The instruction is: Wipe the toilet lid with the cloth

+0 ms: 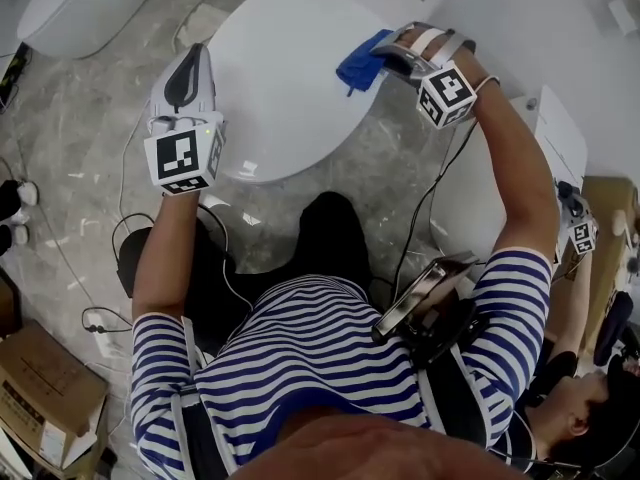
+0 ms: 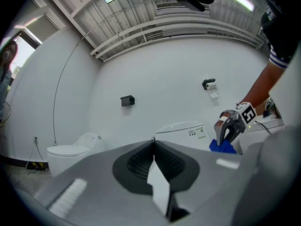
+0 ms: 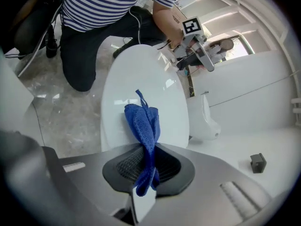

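The white toilet lid (image 1: 280,78) lies closed ahead of me. A blue cloth (image 1: 360,60) rests on its right edge, clamped in my right gripper (image 1: 392,60). In the right gripper view the cloth (image 3: 143,126) hangs bunched from the shut jaws of the right gripper (image 3: 143,147) over the lid (image 3: 141,74). My left gripper (image 1: 193,56) hovers at the lid's left edge, shut and empty. The left gripper view shows the left gripper (image 2: 154,142) with its jaws closed together, and across from it the right gripper (image 2: 225,134) with the cloth (image 2: 222,147).
A second white toilet (image 1: 80,3) stands at the far left. Cables (image 1: 125,228) trail over the marble floor, and a cardboard box (image 1: 45,393) sits at the lower left. Another person (image 1: 580,408) crouches at the lower right. A urinal (image 3: 207,121) hangs on the wall.
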